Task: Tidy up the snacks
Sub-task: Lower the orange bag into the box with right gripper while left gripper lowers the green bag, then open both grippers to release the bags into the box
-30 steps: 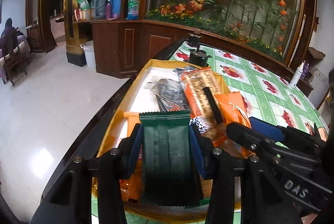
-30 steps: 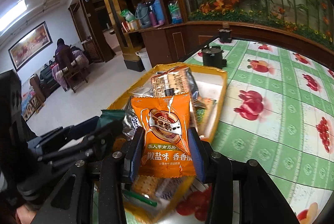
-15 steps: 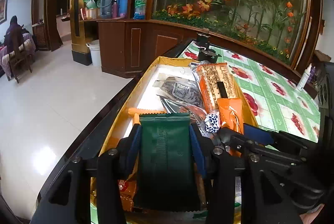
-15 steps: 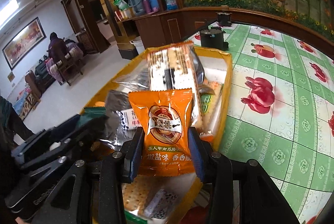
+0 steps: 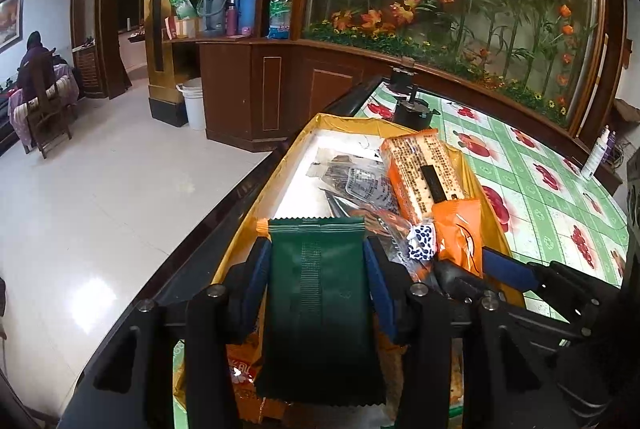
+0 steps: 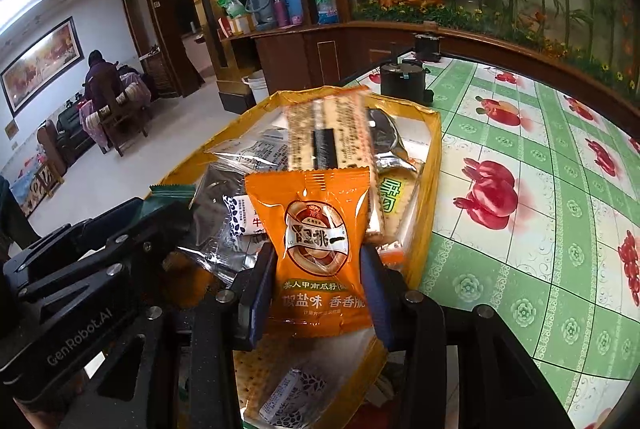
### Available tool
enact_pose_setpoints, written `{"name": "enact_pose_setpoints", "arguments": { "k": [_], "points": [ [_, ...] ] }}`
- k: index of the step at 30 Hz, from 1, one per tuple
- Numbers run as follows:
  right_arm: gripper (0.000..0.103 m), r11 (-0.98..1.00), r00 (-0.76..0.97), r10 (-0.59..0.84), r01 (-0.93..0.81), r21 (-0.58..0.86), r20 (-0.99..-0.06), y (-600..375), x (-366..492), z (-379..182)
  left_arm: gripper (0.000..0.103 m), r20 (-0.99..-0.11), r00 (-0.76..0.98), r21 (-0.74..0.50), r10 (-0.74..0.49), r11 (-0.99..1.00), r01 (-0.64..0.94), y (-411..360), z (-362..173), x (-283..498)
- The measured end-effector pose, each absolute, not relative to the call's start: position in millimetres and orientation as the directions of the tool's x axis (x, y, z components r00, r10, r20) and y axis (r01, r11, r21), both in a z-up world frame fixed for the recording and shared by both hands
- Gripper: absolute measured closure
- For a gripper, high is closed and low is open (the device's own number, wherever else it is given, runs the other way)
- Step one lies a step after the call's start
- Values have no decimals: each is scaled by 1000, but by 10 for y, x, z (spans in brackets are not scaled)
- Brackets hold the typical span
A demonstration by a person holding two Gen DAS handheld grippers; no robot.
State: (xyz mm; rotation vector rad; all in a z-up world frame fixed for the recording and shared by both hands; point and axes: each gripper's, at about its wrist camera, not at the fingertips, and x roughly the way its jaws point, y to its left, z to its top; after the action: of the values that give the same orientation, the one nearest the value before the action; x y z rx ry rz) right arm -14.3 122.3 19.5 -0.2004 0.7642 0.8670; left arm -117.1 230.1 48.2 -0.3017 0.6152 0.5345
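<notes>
A yellow tray (image 5: 280, 165) heaped with snack packets lies at the table's left edge. My left gripper (image 5: 316, 251) holds a dark green packet (image 5: 316, 293) upright over the tray's near end. Its jaws are opening, and the blue pads still touch the packet's sides. My right gripper (image 6: 318, 261) is shut on an orange seed packet (image 6: 320, 237), low over the tray (image 6: 434, 157) just right of the left gripper (image 6: 120, 229). A long orange cracker pack (image 6: 328, 141) lies on the heap behind it. In the left wrist view the right gripper's blue pad (image 5: 504, 265) shows beside the orange packet (image 5: 460, 233).
A green tablecloth (image 6: 540, 189) with red fruit prints stretches to the right of the tray. A black pot (image 6: 402, 81) stands beyond the tray's far end, and a white bottle (image 5: 596, 157) at the far right edge. The floor drops away left; a person (image 5: 36, 65) sits far off.
My right gripper has come down with the orange packet, closer over the tray's heap. The left gripper's jaws have widened slightly around the green packet, which stays in place.
</notes>
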Motion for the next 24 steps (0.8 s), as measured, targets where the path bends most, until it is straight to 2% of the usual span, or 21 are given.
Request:
{"name": "enact_pose_setpoints", "arguments": {
  "k": [2, 14, 20, 24],
  "points": [
    [57, 645, 412, 610, -754, 122, -677, 1233, -163, 193, 49, -616, 687, -108, 385, 823, -558, 2306, 485, -1169],
    [57, 635, 429, 609, -768, 85, -667, 1238, -256, 203, 39, -613, 690, -87, 385, 835, -543, 2275, 511, -1142],
    [55, 627, 428, 614, -775, 80, -663, 1210, -287, 216, 38, -607, 694, -81, 387, 838, -539, 2251, 515, -1151],
    [50, 619, 426, 623, -782, 80, -656, 1161, -330, 250, 37, -606, 696, -80, 384, 842, -534, 2246, 536, -1167]
  ]
}}
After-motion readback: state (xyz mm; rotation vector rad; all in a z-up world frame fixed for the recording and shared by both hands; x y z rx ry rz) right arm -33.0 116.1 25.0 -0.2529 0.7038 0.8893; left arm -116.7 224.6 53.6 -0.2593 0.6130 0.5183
